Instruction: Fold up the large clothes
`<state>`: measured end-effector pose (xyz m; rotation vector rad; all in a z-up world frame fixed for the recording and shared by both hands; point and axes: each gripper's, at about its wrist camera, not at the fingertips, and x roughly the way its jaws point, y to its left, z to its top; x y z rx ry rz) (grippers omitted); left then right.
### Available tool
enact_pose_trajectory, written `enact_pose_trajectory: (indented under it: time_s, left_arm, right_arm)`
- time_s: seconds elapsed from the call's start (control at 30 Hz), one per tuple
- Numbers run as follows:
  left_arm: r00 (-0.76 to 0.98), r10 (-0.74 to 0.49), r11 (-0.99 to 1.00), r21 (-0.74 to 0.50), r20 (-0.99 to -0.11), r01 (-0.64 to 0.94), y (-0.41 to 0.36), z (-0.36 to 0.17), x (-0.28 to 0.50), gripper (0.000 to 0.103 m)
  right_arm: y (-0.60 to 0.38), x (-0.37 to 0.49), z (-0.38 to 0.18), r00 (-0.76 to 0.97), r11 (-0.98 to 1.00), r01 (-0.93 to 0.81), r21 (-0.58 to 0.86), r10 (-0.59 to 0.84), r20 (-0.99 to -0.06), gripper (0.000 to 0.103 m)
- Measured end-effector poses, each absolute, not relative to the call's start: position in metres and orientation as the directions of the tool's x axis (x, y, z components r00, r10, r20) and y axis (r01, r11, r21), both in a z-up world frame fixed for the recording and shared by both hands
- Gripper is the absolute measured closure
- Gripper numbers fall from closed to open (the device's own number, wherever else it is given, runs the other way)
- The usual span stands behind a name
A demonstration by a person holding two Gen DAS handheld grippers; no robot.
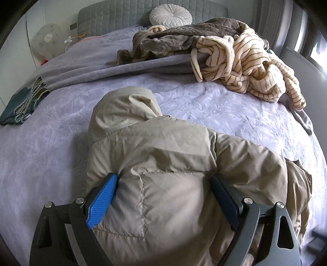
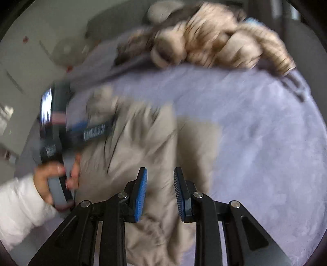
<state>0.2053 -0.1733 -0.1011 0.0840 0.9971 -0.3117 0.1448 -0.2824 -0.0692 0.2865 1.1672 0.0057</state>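
— What did the left gripper (image 1: 163, 196) have between its fingers?

— A thick bulge of the beige padded jacket (image 1: 169, 163). The blue pad (image 1: 101, 201) pressed into the fabric on one side and the dark pad (image 1: 224, 199) on the other, so the jaws stood wide apart but were squeezed onto that puffy fold, near a stitched square patch.

— And the right gripper (image 2: 160, 193)?

— Its two fingers stood partly apart with a clear gap between the blue pads. The jacket (image 2: 143, 147) showed through that gap below them, but nothing was pinched; that view was badly blurred, so I couldn't tell whether the tips touched the fabric.

— Where did the jacket lie?

— On the lilac bedspread (image 1: 40, 155), close to the near edge of the bed, back side up with its hood (image 1: 126, 106) pointing toward the headboard (image 1: 126, 14). One sleeve hung off to the right side.

— Could the left gripper be seen from the right camera?

— Yes — a hand (image 2: 55, 180) in a white sleeve held its grey handle at the jacket's left edge, blurred.

— What else was on the bed?

— A heap of a cream striped robe (image 1: 249, 67) and a brown fleece blanket (image 1: 184, 34) at the far right, resting on a folded grey blanket (image 1: 102, 65). A round white cushion (image 1: 170, 16) leaned against the headboard, and folded dark clothes (image 1: 22, 104) lay at the left edge.
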Motion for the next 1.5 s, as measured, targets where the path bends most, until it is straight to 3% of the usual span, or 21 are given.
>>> enact_pose_trajectory:
  time_s: [0.1,0.23,0.63,0.97,1.3,1.5]
  left_arm:
    - [0.503,-0.226,0.951,-0.077,-0.834,0.299,-0.171,-0.101,0.204,0.009]
    - [0.504,-0.217,0.954,-0.072,-0.836,0.29,-0.172,-0.101,0.205,0.009]
    - [0.494,-0.227,0.936,-0.048,-0.839,0.348,-0.126,-0.058,0.147,0.009]
    - [0.432,-0.227,0.941,-0.082,-0.873,0.329,-0.08,-0.083,0.06,0.009]
    - [0.385,-0.214,0.949,-0.098,-0.898,0.299,-0.08,-0.105,0.049,0.004]
    - [0.351,-0.21,0.945,-0.098,-0.913,0.311,-0.08,-0.096,0.042,0.004]
  right_arm:
    - [-0.279,0.153,-0.12,0.296,0.959,0.196,0.203,0.139,-0.945,0.075]
    - [-0.295,0.163,-0.144,0.283,0.921,0.279,0.271,0.191,-0.94,0.075]
    - [-0.291,0.149,-0.12,0.286,0.923,0.281,0.264,0.182,-0.941,0.071]
    - [-0.265,0.072,-0.06,0.387,0.954,0.205,0.216,0.124,-0.914,0.071]
    - [-0.261,0.074,-0.114,0.245,0.967,0.221,0.125,0.069,-0.967,0.071]
    - [-0.265,0.075,-0.106,0.209,0.964,0.224,0.142,0.094,-0.973,0.071]
